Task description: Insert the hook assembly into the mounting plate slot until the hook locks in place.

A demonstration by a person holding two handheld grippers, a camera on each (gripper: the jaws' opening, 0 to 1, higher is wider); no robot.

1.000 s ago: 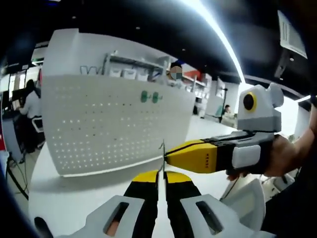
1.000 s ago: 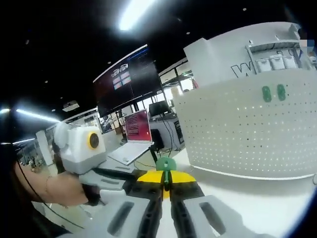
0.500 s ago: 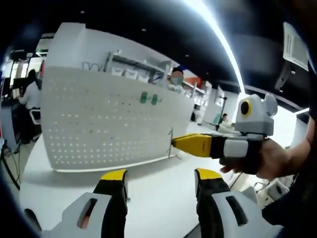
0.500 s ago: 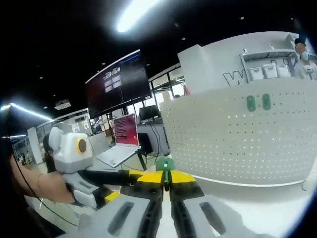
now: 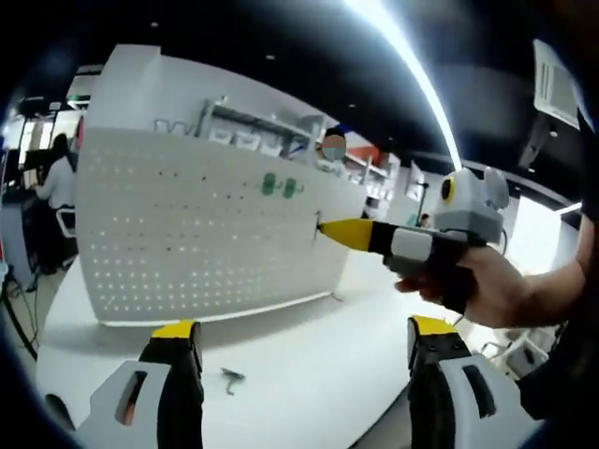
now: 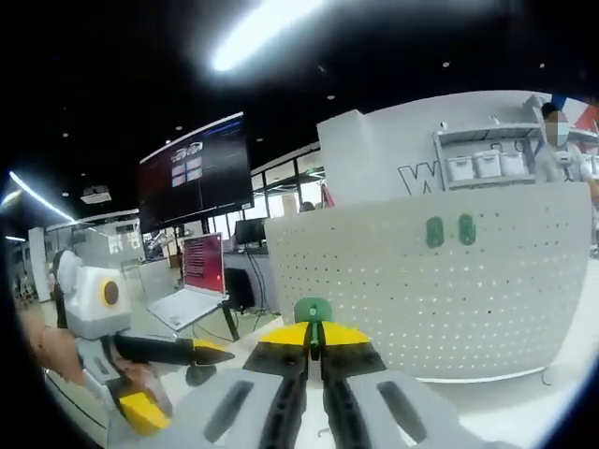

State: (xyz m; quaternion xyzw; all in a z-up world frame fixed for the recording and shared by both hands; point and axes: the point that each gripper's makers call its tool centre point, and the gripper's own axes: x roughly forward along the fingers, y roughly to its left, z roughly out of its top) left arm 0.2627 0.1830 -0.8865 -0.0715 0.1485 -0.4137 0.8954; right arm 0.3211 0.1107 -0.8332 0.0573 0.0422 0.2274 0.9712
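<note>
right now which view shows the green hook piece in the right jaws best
The right gripper view: the green hook sits just above the shut yellow tips of the right gripper, seen close, in front of the white pegboard. In the left gripper view, the right gripper shows from the side, with just a thin dark sliver at its tip.

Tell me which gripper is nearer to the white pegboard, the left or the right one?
Right. The right gripper holds a green hook with its tip raised toward the white pegboard. The left gripper is open, lower and farther back over the table.
</note>
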